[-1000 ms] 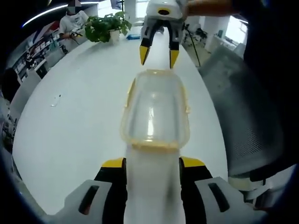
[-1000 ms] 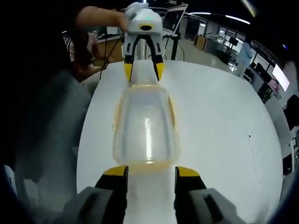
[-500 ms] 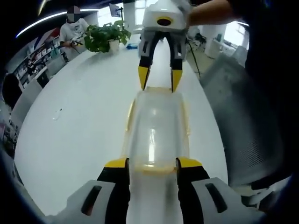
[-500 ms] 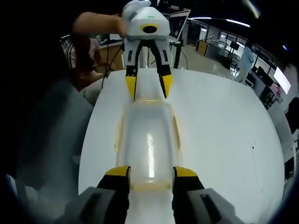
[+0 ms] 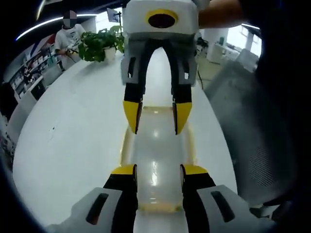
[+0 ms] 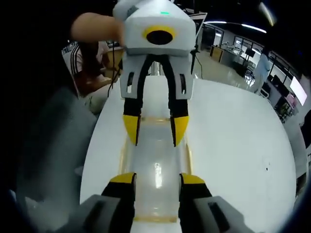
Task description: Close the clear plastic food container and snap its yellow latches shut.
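White table (image 5: 73, 145) bears container (image 5: 156, 145) between both open hand-held grippers

White table (image 5: 73, 145), long w/ rounded edges, glossy top. Clear plastic container (image 5: 156, 160) w/ yellow latches sits directly on it, near the table's edge by the grey chair, lengthwise along the table. Potted plant (image 5: 97, 43) stands at the far end. Small dark speck (image 5: 53, 129) on the bare top, well apart from the container.
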`<state>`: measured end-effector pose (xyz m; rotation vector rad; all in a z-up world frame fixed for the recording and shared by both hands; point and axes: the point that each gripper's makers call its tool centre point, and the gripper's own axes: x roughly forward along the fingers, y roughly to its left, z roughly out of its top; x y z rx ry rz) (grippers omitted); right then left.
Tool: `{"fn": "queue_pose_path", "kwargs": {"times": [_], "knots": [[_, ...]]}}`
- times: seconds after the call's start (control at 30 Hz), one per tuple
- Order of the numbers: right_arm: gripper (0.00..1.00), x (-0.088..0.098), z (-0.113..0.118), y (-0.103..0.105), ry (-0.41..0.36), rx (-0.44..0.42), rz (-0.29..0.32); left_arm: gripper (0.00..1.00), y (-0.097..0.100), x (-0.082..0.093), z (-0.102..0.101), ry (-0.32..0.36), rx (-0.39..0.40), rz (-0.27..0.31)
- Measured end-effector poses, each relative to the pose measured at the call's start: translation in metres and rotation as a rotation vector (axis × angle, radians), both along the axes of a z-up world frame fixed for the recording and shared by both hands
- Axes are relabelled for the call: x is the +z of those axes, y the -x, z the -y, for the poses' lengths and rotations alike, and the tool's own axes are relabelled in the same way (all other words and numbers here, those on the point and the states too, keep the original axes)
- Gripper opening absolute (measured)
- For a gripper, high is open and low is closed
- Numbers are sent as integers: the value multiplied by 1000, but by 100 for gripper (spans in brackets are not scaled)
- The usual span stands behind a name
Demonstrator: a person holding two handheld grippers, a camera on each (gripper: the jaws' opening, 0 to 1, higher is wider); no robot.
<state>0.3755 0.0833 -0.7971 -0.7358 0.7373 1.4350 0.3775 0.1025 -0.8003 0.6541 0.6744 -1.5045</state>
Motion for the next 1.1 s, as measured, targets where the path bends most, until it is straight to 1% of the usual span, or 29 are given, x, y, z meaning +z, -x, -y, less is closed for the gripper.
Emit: {"fn": "queue_pose_path", "kwargs": {"times": [0.1, 0.17, 0.23, 0.3, 0.43, 0.5, 0.6, 0.67, 0.73, 0.87, 0.97, 1.1], "knots": [[32, -1, -4, -1, -4, 5, 4, 32, 1, 2, 5, 16, 3, -9], [32, -1, -6, -1, -7, 5, 3, 34, 4, 5, 10, 41, 13, -41], [33, -1, -7, -2, -9, 6, 9, 33, 4, 4, 12, 40, 10, -34], [33, -2, -9, -1, -14, 10, 2, 33, 3, 3, 15, 37, 13, -29], [34, -4, -7, -3, -3, 19, 8, 35, 5, 5, 21, 54, 20, -41], [35, -3, -8, -4, -6, 19, 6, 35, 7, 4, 24, 54, 20, -46], [35, -3, -8, -5, -5, 28, 11, 36, 12, 1, 26, 40, 6, -35], [35, -3, -9, -5, -4, 31, 8, 37, 13, 1, 27, 45, 11, -36], [37, -4, -9, -6, -1, 35, 12, 37, 13, 2, 29, 53, 21, -31], [38, -4, -10, -8, -1, 31, 5, 38, 20, 2, 29, 42, 2, 18], [39, -4, -11, -8, -3, 36, 9, 39, 23, 0, 28, 40, -1, 23], [39, -4, -12, -11, 2, 47, 15, 39, 23, 1, 27, 49, 18, 38]]}}
